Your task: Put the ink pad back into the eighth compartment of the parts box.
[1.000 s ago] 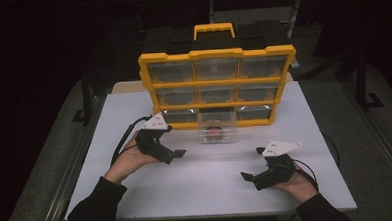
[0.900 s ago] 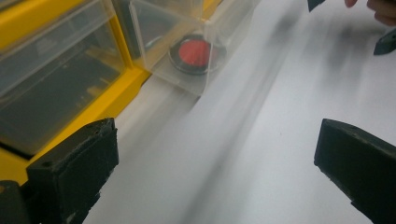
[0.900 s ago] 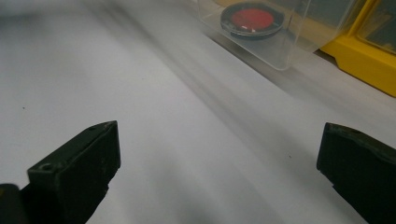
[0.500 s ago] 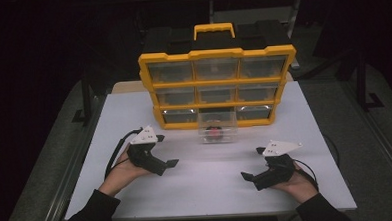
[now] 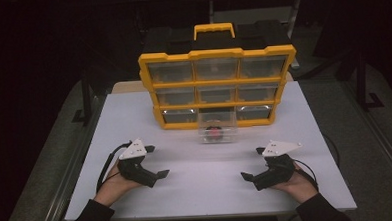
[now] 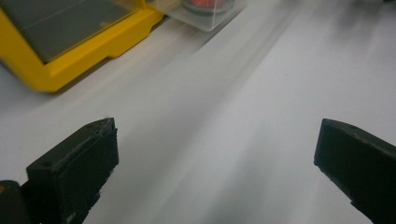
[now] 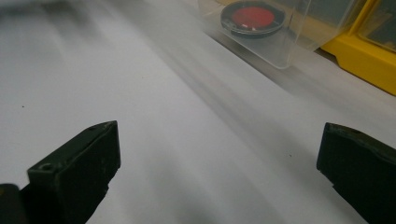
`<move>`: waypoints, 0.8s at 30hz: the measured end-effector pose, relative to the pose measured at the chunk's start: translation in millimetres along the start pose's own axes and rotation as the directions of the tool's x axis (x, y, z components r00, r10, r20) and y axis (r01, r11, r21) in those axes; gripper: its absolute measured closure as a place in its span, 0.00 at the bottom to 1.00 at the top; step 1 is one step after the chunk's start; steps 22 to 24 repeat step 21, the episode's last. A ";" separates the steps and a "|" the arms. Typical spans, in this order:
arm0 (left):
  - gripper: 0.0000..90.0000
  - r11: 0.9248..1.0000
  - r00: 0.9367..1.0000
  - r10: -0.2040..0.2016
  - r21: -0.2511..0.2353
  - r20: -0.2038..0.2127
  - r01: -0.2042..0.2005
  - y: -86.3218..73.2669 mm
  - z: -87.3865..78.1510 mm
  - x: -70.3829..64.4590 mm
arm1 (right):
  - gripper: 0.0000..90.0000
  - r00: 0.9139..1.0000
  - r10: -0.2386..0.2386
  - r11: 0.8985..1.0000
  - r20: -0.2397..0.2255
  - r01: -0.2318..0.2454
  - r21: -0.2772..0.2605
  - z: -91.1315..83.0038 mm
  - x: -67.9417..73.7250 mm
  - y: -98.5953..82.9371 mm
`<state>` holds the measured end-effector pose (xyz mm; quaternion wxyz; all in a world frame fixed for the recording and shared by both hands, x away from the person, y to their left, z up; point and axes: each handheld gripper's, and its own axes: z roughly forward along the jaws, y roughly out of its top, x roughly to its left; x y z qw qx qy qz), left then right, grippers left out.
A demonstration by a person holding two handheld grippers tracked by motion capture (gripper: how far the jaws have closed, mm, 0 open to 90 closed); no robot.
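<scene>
Withdrawn from the organizer [image 5: 218, 87], the left hand-held gripper [image 5: 157, 176] rests wide open, empty; right hand-held gripper [image 5: 249, 178] likewise, both equally near the pulled-out drawer [image 5: 215, 125].

The contents of the closed drawers of the yellow organizer [image 5: 218, 84] cannot be made out. The organizer is cropped in both gripper views.
</scene>
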<state>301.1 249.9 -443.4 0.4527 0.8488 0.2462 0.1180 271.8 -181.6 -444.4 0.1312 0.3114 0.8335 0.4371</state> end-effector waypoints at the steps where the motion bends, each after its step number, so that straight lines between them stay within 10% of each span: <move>1: 0.00 1.000 1.000 -0.009 -0.003 0.002 0.009 -2.9 -1.2 -0.3 | 0.00 1.000 0.001 1.000 0.001 -0.001 0.001 0.1 -0.1 0.0; 24: 0.00 1.000 1.000 -0.019 0.016 -0.020 0.019 -19.2 -6.4 0.2 | 0.00 1.000 -0.003 1.000 0.000 0.003 0.014 1.5 0.4 -1.2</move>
